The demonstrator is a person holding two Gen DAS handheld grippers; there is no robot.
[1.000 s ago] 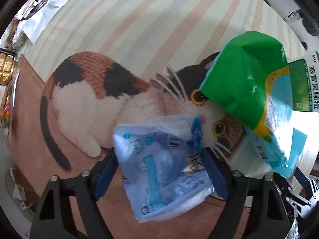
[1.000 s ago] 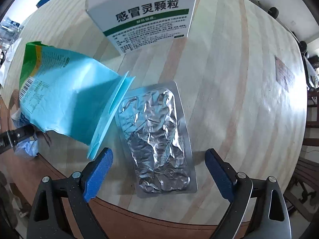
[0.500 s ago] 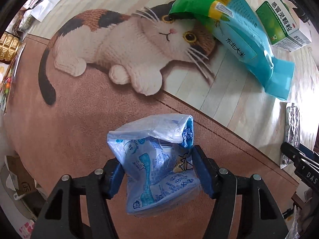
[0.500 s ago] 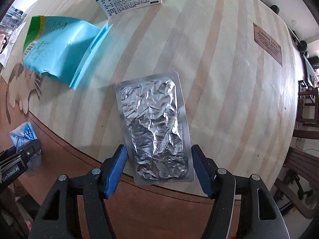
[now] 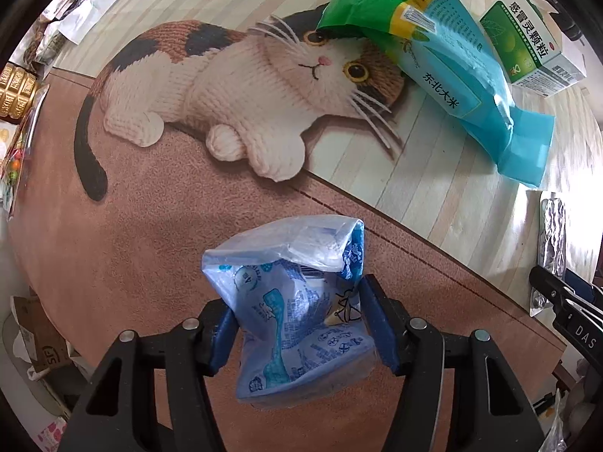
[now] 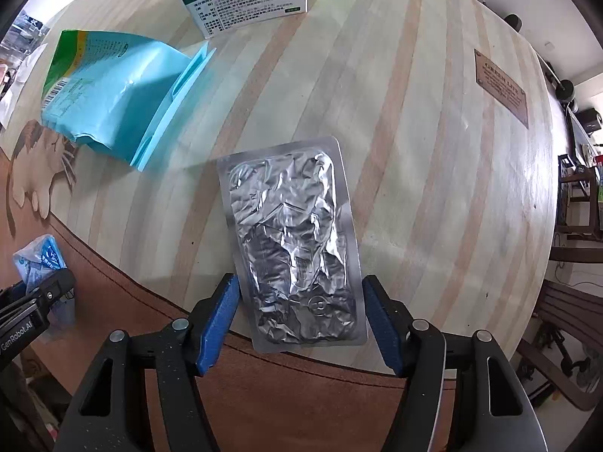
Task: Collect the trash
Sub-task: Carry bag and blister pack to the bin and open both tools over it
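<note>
1. The left gripper (image 5: 301, 327) pointed straight down over the brown part of the mat (image 5: 150, 233). Its jaws had just been closing, and its blue pads pinched a crumpled blue plastic wrapper (image 5: 297, 301) between them.
2. The right gripper (image 6: 301, 320) also pointed down, with its pads pressed against both long edges of a silver blister pack (image 6: 294, 241) at the near edge of the striped area; its jaws had closed in moments before.
3. A green-and-blue rice bag (image 5: 444, 67) lay farther off, partly over the printed cat's head (image 5: 331, 64).
4. A green-and-white medicine box (image 5: 535, 37) stood just beyond the bag, at the far right.
</note>
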